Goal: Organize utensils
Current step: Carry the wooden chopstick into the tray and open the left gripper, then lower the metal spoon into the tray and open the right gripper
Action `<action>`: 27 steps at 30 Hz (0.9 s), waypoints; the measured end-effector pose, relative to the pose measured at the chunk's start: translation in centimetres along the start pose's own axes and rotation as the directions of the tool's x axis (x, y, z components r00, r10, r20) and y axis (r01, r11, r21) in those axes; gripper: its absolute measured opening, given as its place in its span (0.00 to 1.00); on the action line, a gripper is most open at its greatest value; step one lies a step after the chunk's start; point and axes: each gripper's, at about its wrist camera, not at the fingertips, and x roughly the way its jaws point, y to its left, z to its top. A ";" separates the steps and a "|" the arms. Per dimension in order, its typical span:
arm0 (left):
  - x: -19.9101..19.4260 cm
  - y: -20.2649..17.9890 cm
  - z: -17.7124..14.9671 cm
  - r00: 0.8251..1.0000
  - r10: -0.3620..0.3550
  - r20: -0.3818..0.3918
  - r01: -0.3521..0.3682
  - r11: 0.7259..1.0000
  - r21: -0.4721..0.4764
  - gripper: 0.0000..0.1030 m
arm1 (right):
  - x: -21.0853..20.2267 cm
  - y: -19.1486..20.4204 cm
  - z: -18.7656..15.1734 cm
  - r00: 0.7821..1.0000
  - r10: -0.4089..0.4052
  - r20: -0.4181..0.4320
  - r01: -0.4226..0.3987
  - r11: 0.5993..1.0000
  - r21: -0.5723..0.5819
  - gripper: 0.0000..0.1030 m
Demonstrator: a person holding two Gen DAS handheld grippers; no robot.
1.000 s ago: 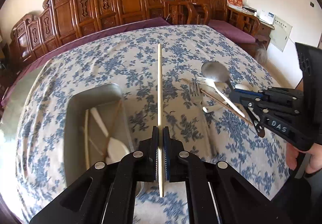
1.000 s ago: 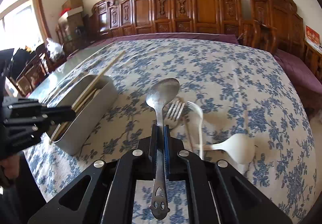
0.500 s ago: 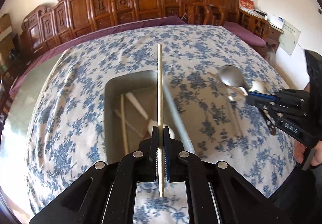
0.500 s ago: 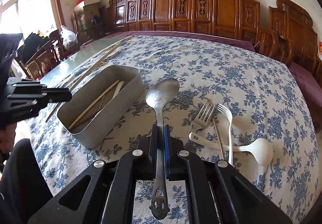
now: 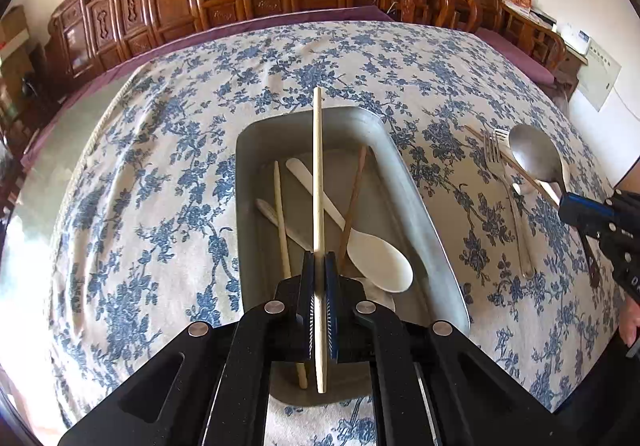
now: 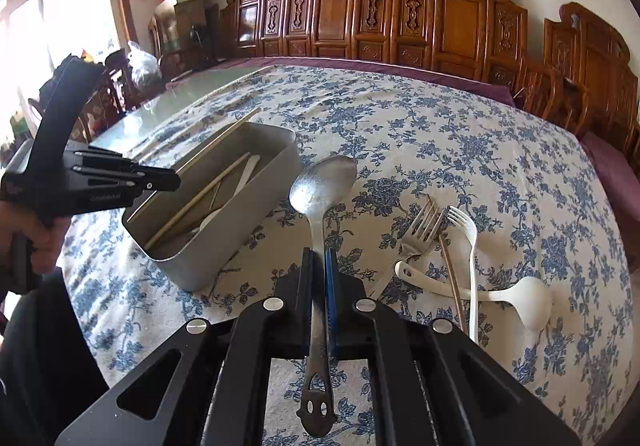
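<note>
Tin (image 5: 420,205) held crossed utensils; its near-left floor was bare. Cloth (image 6: 460,149) beyond fork pile (image 6: 448,258) lay clear.

A pale chopstick (image 5: 317,181) hangs lengthwise above the grey metal tin (image 5: 420,213) holding white spoons.

Bright daylight floods in from the tall wood-framed window (image 6: 60,25), which is blown out to white. Glare whitens the left worktop edge in the left view. Fisheye bending curves every edge; focus is sharp.

We see the left gripper (image 5: 319,298) pitched steeply down, jaws clamped; the right gripper (image 6: 319,298) likewise clamped — tilted less.
</note>
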 end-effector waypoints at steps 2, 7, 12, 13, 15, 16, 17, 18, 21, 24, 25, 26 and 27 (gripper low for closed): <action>0.6 0.0 0.1 1.000 0.002 -0.011 -0.002 1.000 -0.003 0.04 | -0.1 0.0 0.1 1.000 0.003 0.005 -0.003 1.000 0.002 0.07; 2.1 -0.1 0.0 0.999 0.004 -0.039 -0.004 1.000 -0.013 0.04 | -0.1 -0.1 0.1 1.000 0.011 0.002 -0.011 1.000 0.004 0.07; 2.6 -0.3 -0.2 0.999 0.012 -0.052 -0.013 1.000 -0.014 0.04 | 0.0 0.0 0.1 1.000 0.011 -0.004 -0.011 1.000 0.004 0.07; 2.6 -0.3 -0.3 0.999 0.013 -0.050 -0.013 1.000 -0.014 0.05 | 0.0 0.0 0.1 1.000 0.012 -0.003 -0.012 1.000 0.004 0.07; 2.5 -0.3 -0.2 0.999 0.013 -0.041 -0.014 1.000 -0.014 0.05 | 0.0 0.0 0.1 1.000 0.014 -0.002 -0.014 1.000 0.004 0.07; 2.3 -0.4 -0.2 0.999 0.018 -0.032 -0.018 1.000 -0.014 0.05 | 0.0 0.0 0.2 1.000 0.016 -0.002 -0.016 1.000 0.005 0.07; 2.0 -0.4 -0.2 1.000 0.019 -0.023 -0.020 1.000 -0.016 0.06 | 0.0 0.1 0.2 1.000 0.018 -0.001 -0.018 1.000 0.005 0.07; 1.8 -0.3 -0.2 1.000 0.018 -0.016 -0.019 1.000 -0.017 0.08 | 0.0 0.2 0.2 1.000 0.020 0.000 -0.020 1.000 0.007 0.07; 0.7 -0.1 -0.4 0.999 0.021 0.024 -0.021 1.000 -0.023 0.16 | 0.1 0.5 0.4 1.000 0.030 0.002 -0.030 0.999 0.010 0.07; -0.4 0.1 -0.6 0.998 0.021 0.058 -0.019 0.999 -0.025 0.17 | 0.5 1.2 0.8 0.999 0.038 0.001 -0.038 0.999 0.007 0.07; -0.7 0.2 -0.6 0.997 0.020 0.068 -0.018 0.999 -0.029 0.18 | 0.6 1.4 1.0 0.999 0.040 0.001 -0.040 0.999 0.002 0.07; -1.0 0.4 -0.7 0.997 0.017 0.080 -0.014 0.999 -0.032 0.18 | 0.6 1.7 1.2 0.999 0.041 0.002 -0.041 0.999 -0.001 0.07; -1.2 0.4 -0.8 0.996 0.016 0.086 -0.013 0.999 -0.035 0.19 | 0.8 2.0 1.5 0.999 0.044 0.003 -0.044 0.999 -0.003 0.07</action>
